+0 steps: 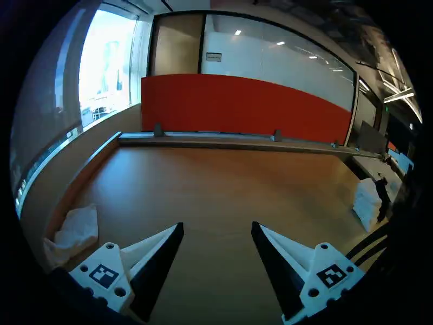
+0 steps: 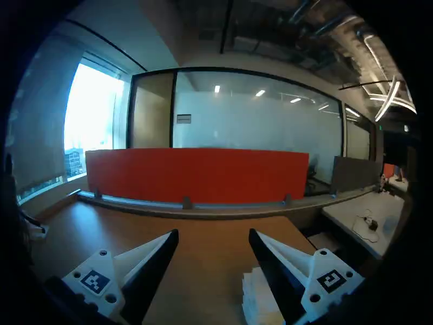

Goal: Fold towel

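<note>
Left gripper: the left gripper [image 1: 217, 224] hangs over bare worktop [image 1: 216, 179], jaws wide apart with nothing between them.
Right gripper: the right gripper [image 2: 214, 232] is also held above the wood, jaws wide and empty.
Crumpled towel: a loose white crumpled towel [image 1: 76, 233] lies by the worktop's raised left edge, off to the left of the left jaws and apart from them.
Folded stack: a neat white folded stack [image 1: 368, 203] sits at the far right edge in the left gripper view. What looks like the same stack [image 2: 260, 298] lies low in the right gripper view, just beside the right-hand finger, and I cannot tell if it touches.
Why so placed: finished pieces seem parked at one side and the unfolded one at the other, leaving the middle free for folding.
Why so held: both jaws are spread, probably ready to pinch cloth.
Backdrop: a red divider [image 1: 243, 105] closes the worktop's far side.
Step in hand: likely reaching for the crumpled towel, which calls for a swing to the left.
</note>
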Action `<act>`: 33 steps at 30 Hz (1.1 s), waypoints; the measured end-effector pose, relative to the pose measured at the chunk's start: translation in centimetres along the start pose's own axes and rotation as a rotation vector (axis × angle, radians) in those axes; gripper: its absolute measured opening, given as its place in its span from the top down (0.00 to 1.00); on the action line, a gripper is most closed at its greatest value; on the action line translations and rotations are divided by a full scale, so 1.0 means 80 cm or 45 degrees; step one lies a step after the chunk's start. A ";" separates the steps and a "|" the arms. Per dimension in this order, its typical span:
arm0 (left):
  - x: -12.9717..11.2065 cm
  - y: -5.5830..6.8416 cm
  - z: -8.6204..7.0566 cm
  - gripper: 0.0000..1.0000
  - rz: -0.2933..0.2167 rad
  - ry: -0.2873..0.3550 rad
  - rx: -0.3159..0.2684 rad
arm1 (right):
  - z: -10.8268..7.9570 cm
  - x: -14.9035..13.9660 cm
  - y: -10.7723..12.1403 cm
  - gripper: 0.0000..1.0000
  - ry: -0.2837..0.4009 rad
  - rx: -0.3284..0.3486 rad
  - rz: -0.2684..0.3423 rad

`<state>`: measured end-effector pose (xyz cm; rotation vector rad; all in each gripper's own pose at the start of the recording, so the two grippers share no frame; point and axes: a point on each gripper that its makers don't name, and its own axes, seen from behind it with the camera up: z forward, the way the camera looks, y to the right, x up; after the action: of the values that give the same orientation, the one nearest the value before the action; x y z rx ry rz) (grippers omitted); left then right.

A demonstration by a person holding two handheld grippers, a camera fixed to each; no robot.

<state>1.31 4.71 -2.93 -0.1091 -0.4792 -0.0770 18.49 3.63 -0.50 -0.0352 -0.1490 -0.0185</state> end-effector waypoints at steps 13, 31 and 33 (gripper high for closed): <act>0.057 -0.010 -0.003 0.08 0.032 0.210 0.035 | 0.001 0.014 -0.029 0.00 0.078 0.009 -0.036; 0.058 -0.044 0.005 0.08 0.020 0.435 0.091 | -0.005 -0.009 -0.058 0.00 0.087 0.015 -0.065; 0.046 -0.048 0.011 0.08 0.012 0.436 0.096 | -0.007 -0.014 -0.061 0.00 0.084 0.019 -0.080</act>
<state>3.82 0.83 -0.11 -0.0230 -0.1395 -0.0664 17.33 -1.25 -1.02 -0.0148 -0.0843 -0.0814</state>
